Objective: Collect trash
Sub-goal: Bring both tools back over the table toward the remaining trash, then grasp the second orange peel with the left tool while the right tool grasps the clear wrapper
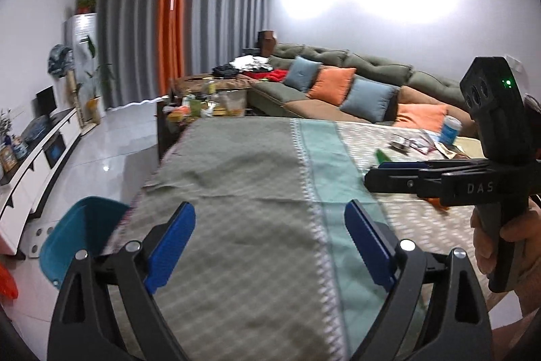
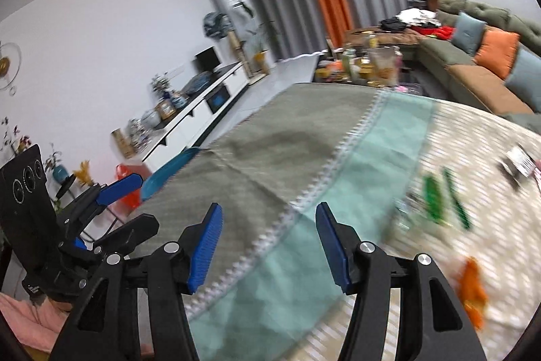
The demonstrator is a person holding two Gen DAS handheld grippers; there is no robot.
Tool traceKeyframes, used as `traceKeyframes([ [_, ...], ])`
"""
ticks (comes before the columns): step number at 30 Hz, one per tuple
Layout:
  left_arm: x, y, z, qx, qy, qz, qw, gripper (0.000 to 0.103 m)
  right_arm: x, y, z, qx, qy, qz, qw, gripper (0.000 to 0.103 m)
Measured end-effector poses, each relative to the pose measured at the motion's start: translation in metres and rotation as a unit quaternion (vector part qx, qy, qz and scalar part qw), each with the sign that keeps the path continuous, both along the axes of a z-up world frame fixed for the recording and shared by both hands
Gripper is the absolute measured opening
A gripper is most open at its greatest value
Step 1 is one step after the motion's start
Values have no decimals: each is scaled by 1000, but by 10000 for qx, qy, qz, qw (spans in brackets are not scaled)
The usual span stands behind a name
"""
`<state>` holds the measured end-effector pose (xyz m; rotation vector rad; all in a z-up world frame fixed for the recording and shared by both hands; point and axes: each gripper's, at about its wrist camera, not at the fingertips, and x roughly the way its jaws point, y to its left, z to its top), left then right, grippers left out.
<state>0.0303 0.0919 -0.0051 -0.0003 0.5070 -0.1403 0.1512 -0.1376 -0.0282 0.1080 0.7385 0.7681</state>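
Both claws are empty. Left gripper (image 1: pixel 269 237) is spread wide over the tablecloth (image 1: pixel 236 164); right gripper (image 2: pixel 269 246) is about half open. Trash sits blurry at 3 o'clock: green wrappers (image 2: pixel 436 202) and an orange scrap (image 2: pixel 473 288). Teal bin (image 1: pixel 72 235) at 9 o'clock.

Grey curtains (image 1: pixel 209 32) with one orange panel, green sofa (image 1: pixel 355 70), glossy white floor (image 1: pixel 111 144).
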Motion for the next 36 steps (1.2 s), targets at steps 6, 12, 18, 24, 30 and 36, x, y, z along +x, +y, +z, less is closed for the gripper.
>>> traceKeyframes([
  [6, 9, -38, -4, 34, 74, -307, 9995, 90, -2, -51, -6, 19, 58, -465, 9989, 58],
  [12, 16, -71, -10, 93, 244, -638, 9976, 90, -5, -86, -9, 139, 63, -788, 9968, 58],
  [18, 25, -103, -19, 30, 449, -1034, 9936, 90, -1, -113, -14, 212, 80, -1028, 9944, 58],
  [24, 40, -140, -29, -118, 746, -1582, 9845, 89, 3, -149, -15, 335, 104, -1354, 9902, 58],
  [30, 65, -175, -41, -163, 1159, -1952, 9738, 79, 6, -176, -21, 501, 205, -1647, 9849, 59],
  [36, 97, -204, -60, -214, 1704, -2094, 9626, 72, 7, -192, -24, 605, 266, -1778, 9818, 59],
])
